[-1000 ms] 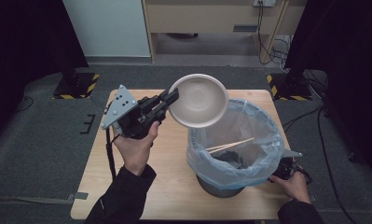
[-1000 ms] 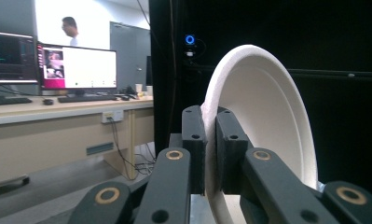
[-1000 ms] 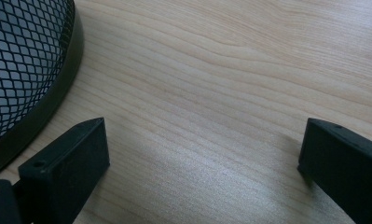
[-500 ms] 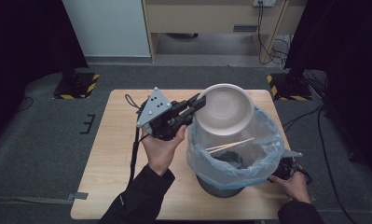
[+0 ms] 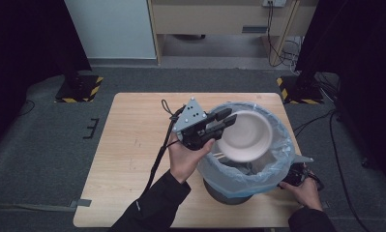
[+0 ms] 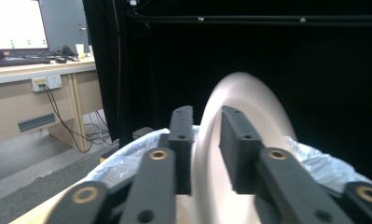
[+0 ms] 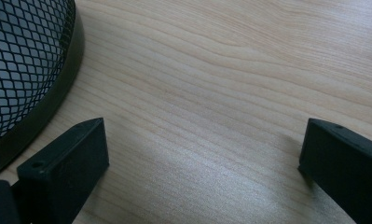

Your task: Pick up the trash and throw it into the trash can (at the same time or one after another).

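Wooden table (image 5: 132, 145), mesh bin's blue liner (image 5: 282, 145), left gripper (image 5: 227, 121) jaws just loosening around white bowl (image 5: 246, 135), right gripper (image 7: 197, 158) jaws spread.

We note a round, cream-white shallow plate (image 5: 246, 136) tilted steeply on edge over the mouth of a black mesh waste bin lined with a pale blue plastic bag (image 5: 277, 162). In the left gripper view the plate (image 6: 249, 140) looks blurred, its rim lying between the jaws with a gap to either pad. The bin stands on the table's right half; dark debris lies inside.
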A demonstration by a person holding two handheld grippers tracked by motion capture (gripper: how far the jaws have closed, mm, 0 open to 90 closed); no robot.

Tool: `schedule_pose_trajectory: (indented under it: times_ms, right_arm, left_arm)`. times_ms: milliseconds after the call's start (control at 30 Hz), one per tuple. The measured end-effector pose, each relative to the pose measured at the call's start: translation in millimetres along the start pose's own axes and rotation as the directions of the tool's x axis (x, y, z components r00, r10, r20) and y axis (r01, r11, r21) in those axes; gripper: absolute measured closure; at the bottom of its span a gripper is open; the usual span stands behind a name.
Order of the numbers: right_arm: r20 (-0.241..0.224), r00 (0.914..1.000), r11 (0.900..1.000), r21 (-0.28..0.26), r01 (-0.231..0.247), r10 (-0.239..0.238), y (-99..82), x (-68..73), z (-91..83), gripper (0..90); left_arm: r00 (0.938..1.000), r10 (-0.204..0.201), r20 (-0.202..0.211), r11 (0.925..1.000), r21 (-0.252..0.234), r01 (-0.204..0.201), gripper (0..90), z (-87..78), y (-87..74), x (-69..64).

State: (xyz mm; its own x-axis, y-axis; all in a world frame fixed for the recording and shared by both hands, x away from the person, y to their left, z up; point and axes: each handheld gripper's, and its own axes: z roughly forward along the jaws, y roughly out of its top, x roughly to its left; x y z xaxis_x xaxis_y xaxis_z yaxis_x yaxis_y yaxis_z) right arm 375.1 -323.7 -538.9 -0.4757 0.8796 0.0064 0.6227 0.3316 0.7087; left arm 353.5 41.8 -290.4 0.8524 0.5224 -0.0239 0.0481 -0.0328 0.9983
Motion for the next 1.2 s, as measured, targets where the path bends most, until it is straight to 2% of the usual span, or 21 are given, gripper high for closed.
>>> schedule_pose_trajectory:
  times_ms: [33,133,167,200,333,433,500,600,767,867,933,1000,1067,1133,1200]
  right_arm:
    - [0.000,1.0000,1.0000,0.000,0.001,-0.001,0.0,-0.1,0.0,1.4]
    - [0.000,1.0000,1.0000,0.000,0.000,0.000,0.0,0.0,0.0,1.4]
    - [0.000,1.0000,1.0000,0.000,0.000,0.000,0.0,0.0,0.0,1.4]
    - [0.000,1.0000,1.0000,0.000,0.000,0.000,0.0,0.0,0.0,1.4]
    - [0.000,1.0000,1.0000,0.000,0.000,0.000,0.0,0.0,0.0,1.4]
    - [0.000,1.0000,1.0000,0.000,0.000,0.000,0.0,0.0,0.0,1.4]
    - [0.000,1.0000,1.0000,0.000,0.000,0.000,0.0,0.0,0.0,1.4]
    - [0.000,1.0000,1.0000,0.001,-0.002,0.002,0.0,0.2,0.0,1.5]
    - [0.000,1.0000,1.0000,0.000,0.000,0.000,0.0,0.0,0.0,1.4]
    - [0.000,1.0000,1.0000,0.001,-0.002,0.002,0.0,0.2,0.0,1.5]
    - [0.000,1.0000,1.0000,0.001,-0.002,0.002,0.0,0.2,-0.1,1.4]
    - [0.000,1.0000,1.0000,0.001,-0.002,0.002,0.0,0.2,0.0,1.5]
    - [0.000,1.0000,1.0000,0.001,-0.002,0.002,0.0,0.2,0.0,1.4]
    - [0.000,1.0000,1.0000,0.000,-0.002,0.002,0.0,0.1,0.0,1.4]
    - [0.000,1.0000,1.0000,0.000,0.000,0.000,0.0,0.0,0.0,1.4]
  left_arm:
    - [1.0000,-0.003,0.002,1.0000,-0.003,0.003,65.7,-1.7,-0.8,0.5]
    - [0.9999,-0.007,-0.013,0.9999,-0.013,0.007,60.9,-10.8,-2.8,3.9]
    - [0.9996,-0.012,-0.024,0.9998,-0.014,0.011,54.4,-17.0,-3.9,6.5]
    - [0.9994,-0.015,-0.032,0.9998,-0.014,0.015,54.4,-21.2,-4.8,8.2]
    - [0.9951,-0.022,-0.096,0.9998,-0.003,0.022,43.3,-49.0,-13.9,19.6]
    - [0.9874,-0.046,-0.151,0.9989,-0.003,0.046,39.9,-72.4,-26.0,30.5]
    - [0.9829,-0.050,-0.177,0.9986,0.010,0.052,37.4,-82.9,-33.5,35.3]
    - [0.9767,-0.050,-0.209,0.9963,0.059,0.063,34.9,-98.0,-47.6,40.7]
    - [0.9710,-0.067,-0.230,0.9859,0.134,0.100,31.2,-115.2,-77.3,43.6]
    - [0.9665,-0.092,-0.240,0.9712,0.193,0.140,28.9,-119.3,-101.4,43.6]
    - [0.9652,-0.091,-0.245,0.9632,0.224,0.148,27.4,-119.9,-114.9,44.0]
    - [0.9630,-0.100,-0.250,0.9490,0.267,0.168,26.0,-120.8,-130.1,45.4]
    - [0.9593,-0.115,-0.258,0.9285,0.315,0.196,25.2,-122.3,-145.5,47.6]
    - [0.9568,-0.121,-0.264,0.9015,0.374,0.218,25.0,-124.4,-159.0,51.1]
    - [0.9519,-0.121,-0.282,0.8826,0.408,0.233,23.8,-127.5,-172.0,55.9]
